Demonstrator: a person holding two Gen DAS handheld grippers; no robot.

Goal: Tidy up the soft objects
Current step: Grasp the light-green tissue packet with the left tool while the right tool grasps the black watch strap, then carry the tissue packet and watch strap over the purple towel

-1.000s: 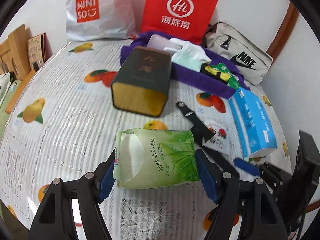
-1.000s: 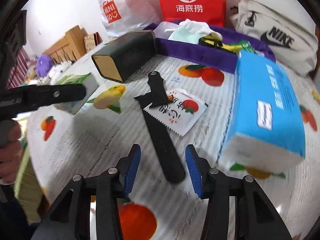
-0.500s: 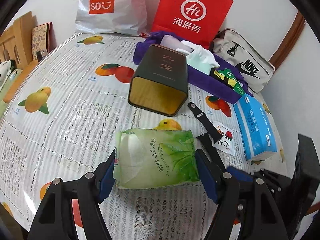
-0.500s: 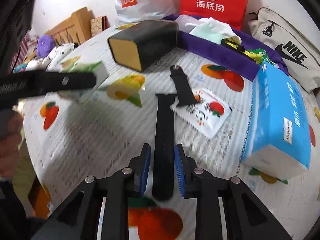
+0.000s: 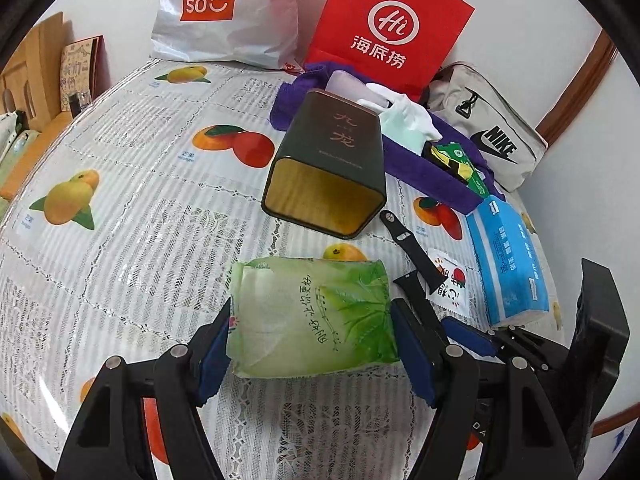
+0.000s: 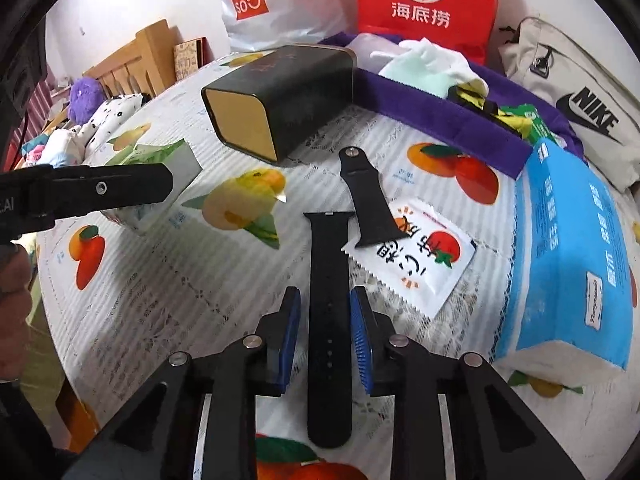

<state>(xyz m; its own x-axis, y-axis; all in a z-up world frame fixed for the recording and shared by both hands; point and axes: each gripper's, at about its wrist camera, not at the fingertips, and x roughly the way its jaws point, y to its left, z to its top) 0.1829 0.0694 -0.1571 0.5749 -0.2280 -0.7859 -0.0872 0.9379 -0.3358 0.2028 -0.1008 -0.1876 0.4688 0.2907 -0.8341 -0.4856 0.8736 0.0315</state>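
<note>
The long black watch strap [image 6: 328,320] is thin and flat on the table [image 6: 160,288] — if the right tool [image 6: 325,334] bites only its edges, the strap could bow, slip out or drag the red-and-white sachet [image 6: 416,256] lying just ahead and to the right, under the shorter strap piece [image 6: 366,200]. The soft green tissue pack [image 5: 312,316] could squash or sag loose if the left tool [image 5: 312,350] squeezes unevenly.

The right tool stands nearly closed, its blue pads [image 6: 289,336] either side of the strap with slivers of gap showing; contact looks imminent, not firm. The left tool stands wide, both pads against the green pack's ends, holding it just in front. A dark tin [image 5: 328,168] lies on its side further ahead; the blue tissue pack [image 6: 572,264] is to the right.
</note>
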